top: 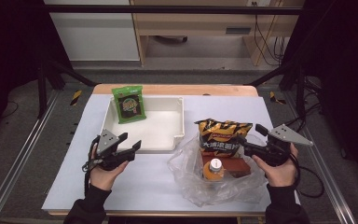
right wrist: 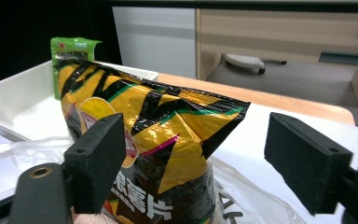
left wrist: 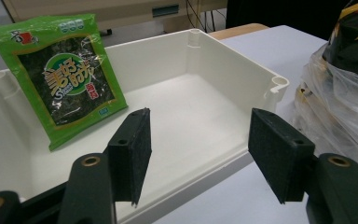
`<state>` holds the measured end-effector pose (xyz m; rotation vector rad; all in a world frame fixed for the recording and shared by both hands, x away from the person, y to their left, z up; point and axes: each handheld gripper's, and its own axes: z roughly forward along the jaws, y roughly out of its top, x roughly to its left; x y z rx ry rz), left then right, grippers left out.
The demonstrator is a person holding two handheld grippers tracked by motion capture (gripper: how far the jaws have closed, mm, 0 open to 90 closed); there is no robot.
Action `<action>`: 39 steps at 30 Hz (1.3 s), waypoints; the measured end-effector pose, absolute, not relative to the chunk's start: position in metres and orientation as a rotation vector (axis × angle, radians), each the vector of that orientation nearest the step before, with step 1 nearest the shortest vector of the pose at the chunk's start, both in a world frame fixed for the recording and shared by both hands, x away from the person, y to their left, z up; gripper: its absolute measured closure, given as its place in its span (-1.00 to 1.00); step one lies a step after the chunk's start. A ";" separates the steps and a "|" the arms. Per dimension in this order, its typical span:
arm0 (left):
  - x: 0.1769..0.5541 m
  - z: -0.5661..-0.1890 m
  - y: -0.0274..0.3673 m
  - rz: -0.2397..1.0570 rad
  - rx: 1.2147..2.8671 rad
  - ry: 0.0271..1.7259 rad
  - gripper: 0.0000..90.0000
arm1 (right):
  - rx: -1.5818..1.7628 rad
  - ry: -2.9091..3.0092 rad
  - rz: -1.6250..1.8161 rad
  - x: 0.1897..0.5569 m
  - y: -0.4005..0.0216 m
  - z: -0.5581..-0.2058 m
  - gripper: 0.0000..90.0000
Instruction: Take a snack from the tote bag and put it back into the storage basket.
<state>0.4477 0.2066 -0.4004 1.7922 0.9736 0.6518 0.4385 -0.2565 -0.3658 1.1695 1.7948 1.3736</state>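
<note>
Nearest the person's edge of the desk (top: 135,186), a clear plastic bag (top: 191,186) lies open toward the right corner, with an orange-capped bottle (top: 214,169) and a reddish-brown pack (top: 237,167) in it. Upright in that bag stands the chip bag (top: 223,136), yellow and black with a crimped top edge, puffy and glossy; it looks light and likely to crinkle under a grip. The right claw (top: 251,135) sits just beside its right side with jaws wide and nothing between the pads; in the right gripper view the chip bag (right wrist: 158,140) stands just ahead of them. The left claw (top: 131,143) is at the near rim of the white tray (top: 168,140), jaws also spread and empty. Farther back, a green snack pack (top: 129,103) leans against the tray's far left wall. Judging by this, unpacking is partly done: one pack is in the tray, while the chip bag, bottle and reddish-brown pack remain.
</note>
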 end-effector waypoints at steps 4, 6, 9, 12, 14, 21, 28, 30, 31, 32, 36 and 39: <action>0.446 -0.400 0.205 0.643 1.796 0.971 -0.18 | 1.165 1.809 1.364 0.444 -0.256 -0.370 -0.58; 0.446 -0.401 0.204 0.641 1.803 0.968 -0.19 | 1.166 1.821 1.368 0.447 -0.254 -0.374 -0.58; 0.447 -0.402 0.202 0.637 1.812 0.967 -0.20 | 1.161 1.839 1.364 0.451 -0.252 -0.378 -0.58; 0.447 -0.403 0.200 0.633 1.819 0.964 -0.21 | 1.145 1.861 1.371 0.455 -0.249 -0.380 -0.57; 0.447 -0.404 0.198 0.629 1.824 0.959 -0.21 | 1.139 1.864 1.390 0.457 -0.248 -0.381 -0.56; 0.447 -0.405 0.195 0.625 1.829 0.956 -0.21 | 1.089 1.905 1.419 0.462 -0.241 -0.384 -0.41; 0.449 -0.407 0.195 0.618 1.833 0.959 -0.20 | 1.100 1.902 1.431 0.461 -0.243 -0.387 0.08; 0.449 -0.407 0.195 0.618 1.831 0.960 -0.20 | 1.099 1.904 1.432 0.460 -0.244 -0.387 0.27; 0.449 -0.406 0.195 0.618 1.828 0.959 -0.20 | 1.098 1.908 1.437 0.460 -0.245 -0.387 0.40; 0.448 -0.406 0.195 0.619 1.830 0.958 -0.20 | 1.102 1.910 1.442 0.459 -0.246 -0.387 0.49; 0.447 -0.405 0.194 0.621 1.823 0.955 -0.20 | 1.112 1.920 1.443 0.458 -0.249 -0.389 0.82; 0.447 -0.405 0.194 0.621 1.824 0.953 -0.20 | 1.105 1.928 1.446 0.458 -0.249 -0.389 0.90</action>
